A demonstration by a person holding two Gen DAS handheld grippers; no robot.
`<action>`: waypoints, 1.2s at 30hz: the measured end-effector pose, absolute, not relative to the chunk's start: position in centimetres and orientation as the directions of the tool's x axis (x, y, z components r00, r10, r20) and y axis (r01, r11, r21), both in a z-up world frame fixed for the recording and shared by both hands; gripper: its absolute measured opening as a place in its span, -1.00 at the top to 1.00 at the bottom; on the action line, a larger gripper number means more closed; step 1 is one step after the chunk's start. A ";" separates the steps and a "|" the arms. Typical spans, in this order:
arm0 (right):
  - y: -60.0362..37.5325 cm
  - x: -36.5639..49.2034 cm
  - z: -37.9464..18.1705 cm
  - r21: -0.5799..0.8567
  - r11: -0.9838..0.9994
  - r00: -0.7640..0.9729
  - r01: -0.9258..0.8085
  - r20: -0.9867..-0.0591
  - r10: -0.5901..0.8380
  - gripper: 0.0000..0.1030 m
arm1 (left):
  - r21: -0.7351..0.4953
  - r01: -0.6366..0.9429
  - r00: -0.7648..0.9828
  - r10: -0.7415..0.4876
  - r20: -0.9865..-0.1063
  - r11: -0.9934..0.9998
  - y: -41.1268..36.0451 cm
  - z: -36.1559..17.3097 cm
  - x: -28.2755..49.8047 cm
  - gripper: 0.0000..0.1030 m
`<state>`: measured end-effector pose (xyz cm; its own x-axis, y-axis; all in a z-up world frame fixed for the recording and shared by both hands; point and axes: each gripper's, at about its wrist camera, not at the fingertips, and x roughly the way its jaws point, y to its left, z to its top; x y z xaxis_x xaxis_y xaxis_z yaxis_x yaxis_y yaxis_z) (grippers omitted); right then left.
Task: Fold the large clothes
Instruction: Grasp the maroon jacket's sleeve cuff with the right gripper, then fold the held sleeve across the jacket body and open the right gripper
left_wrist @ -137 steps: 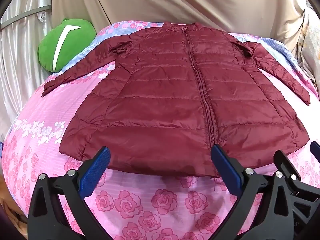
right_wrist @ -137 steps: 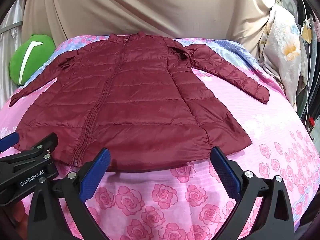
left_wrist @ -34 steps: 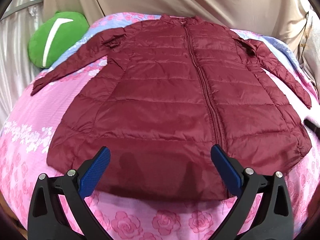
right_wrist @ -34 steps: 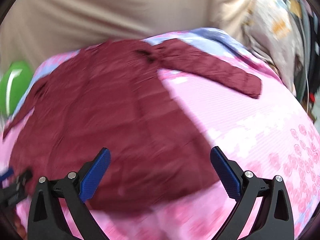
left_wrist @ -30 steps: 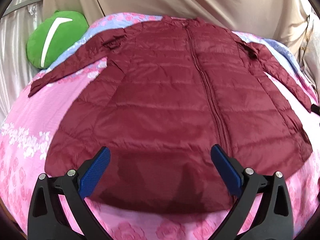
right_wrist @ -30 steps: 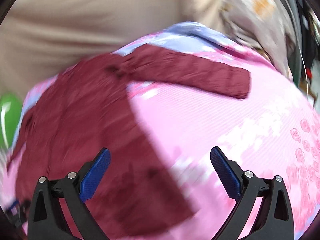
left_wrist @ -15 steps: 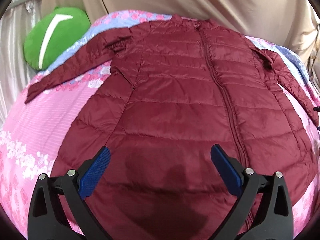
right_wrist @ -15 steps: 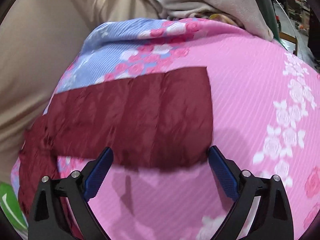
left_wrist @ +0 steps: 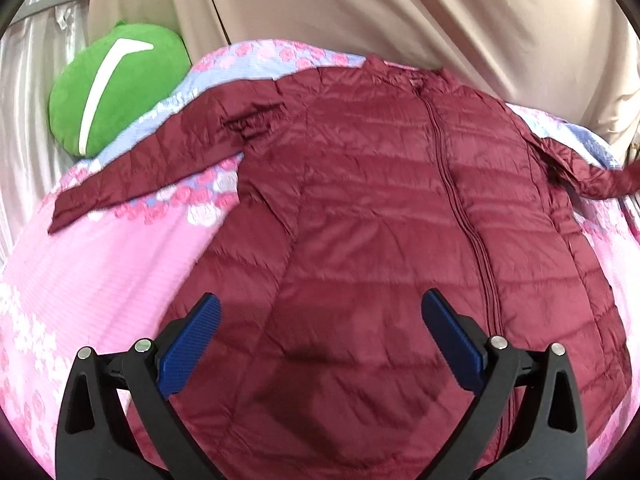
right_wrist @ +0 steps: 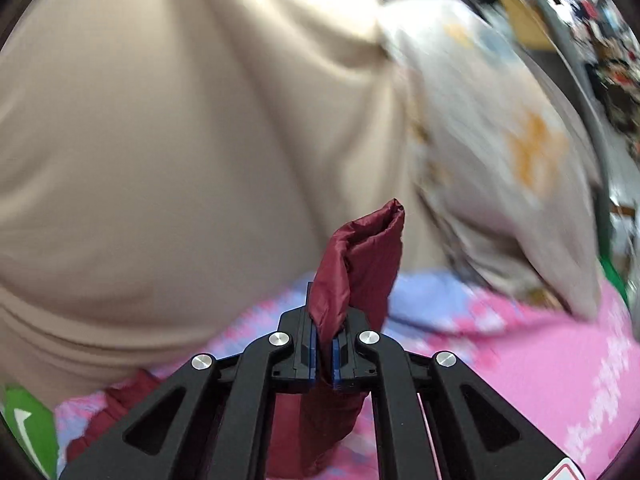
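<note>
A maroon quilted jacket (left_wrist: 380,208) lies front up, zipped, on a pink floral bed sheet (left_wrist: 100,264). Its left sleeve (left_wrist: 152,164) lies stretched out flat to the left. My left gripper (left_wrist: 320,332) is open and empty, hovering over the jacket's lower left part. My right gripper (right_wrist: 324,340) is shut on the end of the jacket's right sleeve (right_wrist: 360,256); the cuff sticks up above the pads. In the left wrist view that sleeve (left_wrist: 592,176) is lifted off the bed at the far right.
A green plush cushion (left_wrist: 116,84) sits at the bed's far left corner. A beige curtain (left_wrist: 400,12) hangs behind the bed. A pale patterned cloth (right_wrist: 500,140) hangs at the right, with a cluttered rack behind it.
My right gripper has closed on the right sleeve's end and lifted it off the bed. My left gripper has moved forward and left over the jacket and stays open.
</note>
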<state>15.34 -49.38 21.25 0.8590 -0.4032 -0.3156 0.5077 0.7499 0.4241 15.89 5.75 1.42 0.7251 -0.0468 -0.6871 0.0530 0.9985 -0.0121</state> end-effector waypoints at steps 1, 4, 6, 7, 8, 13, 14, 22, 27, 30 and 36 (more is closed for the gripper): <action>-47.5 16.8 23.9 0.414 0.790 0.890 0.453 -0.268 -0.370 0.89 | -0.011 0.055 0.734 -0.048 -0.677 0.998 5.9 1.8 16.1 -0.91; -41.2 21.1 29.0 0.361 0.882 0.951 0.302 -0.184 -0.250 0.89 | -0.018 0.065 0.756 -0.061 -0.652 0.998 6.1 2.9 16.7 -0.91; -36.1 24.1 30.6 0.299 0.935 0.976 0.192 -0.156 -0.151 0.89 | -0.035 0.081 0.770 -0.084 -0.633 0.996 6.3 3.7 17.0 -0.91; -32.5 25.7 31.1 0.256 0.961 0.987 0.104 -0.148 -0.067 0.89 | -0.047 0.090 0.778 -0.100 -0.620 0.995 6.4 4.2 17.3 -0.91; -29.5 27.0 31.3 0.225 0.974 0.988 0.034 -0.152 0.001 0.89 | -0.055 0.095 0.785 -0.109 -0.609 0.994 6.6 4.7 17.5 -0.91; -13.2 34.1 27.7 0.080 0.954 0.918 -0.289 -0.259 0.300 0.87 | -0.061 0.110 0.810 -0.125 -0.573 0.992 7.3 6.1 18.6 -0.91; -10.5 35.5 26.3 0.071 0.937 0.888 -0.343 -0.301 0.348 0.87 | -0.061 0.106 0.814 -0.121 -0.568 0.993 7.5 6.2 18.9 -0.91; 2.3 39.0 13.1 0.107 0.795 0.612 -0.597 -0.580 0.538 0.52 | -0.106 0.093 0.759 -0.140 -0.635 0.990 9.3 3.9 22.3 -0.91; -3.6 35.2 15.9 0.081 0.845 0.753 -0.529 -0.415 0.511 -0.28 | -0.156 0.091 0.714 -0.174 -0.678 0.984 10.5 2.2 26.2 -0.91; -11.1 34.2 16.7 0.084 0.921 0.845 -0.379 -0.375 0.382 -0.35 | -0.239 0.079 0.668 -0.229 -0.708 0.968 11.1 1.0 29.7 -0.91; -24.7 34.1 13.9 0.123 0.992 0.896 -0.025 -0.438 0.076 -0.37 | -0.330 0.091 0.609 -0.315 -0.728 0.940 10.4 -0.7 35.4 -0.90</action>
